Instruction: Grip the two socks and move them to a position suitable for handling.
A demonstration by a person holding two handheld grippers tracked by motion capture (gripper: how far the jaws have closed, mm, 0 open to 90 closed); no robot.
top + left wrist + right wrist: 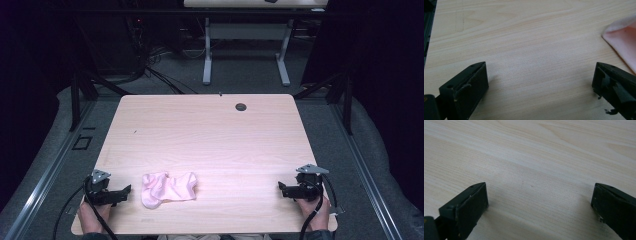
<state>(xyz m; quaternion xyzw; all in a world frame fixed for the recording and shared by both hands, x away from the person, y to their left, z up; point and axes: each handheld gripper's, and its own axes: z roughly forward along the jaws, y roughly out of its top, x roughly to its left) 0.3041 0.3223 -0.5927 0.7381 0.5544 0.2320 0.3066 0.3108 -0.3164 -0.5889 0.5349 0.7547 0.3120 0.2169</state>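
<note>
a second table's white legs and dark cables stand beyond on grey floor.

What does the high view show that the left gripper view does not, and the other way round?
High view alone: the whole pink cloth crumpled near the table's front edge, the right tool, both hands, the round hole near the far edge, and the floor with another table's legs behind.

Left gripper view alone: close detail of the left tool, its jaws wide apart over bare wood, with scuffed inner faces.

Both share: the light wooden table, the left tool itself, and the cloth, of which the left gripper view catches a corner.
</note>
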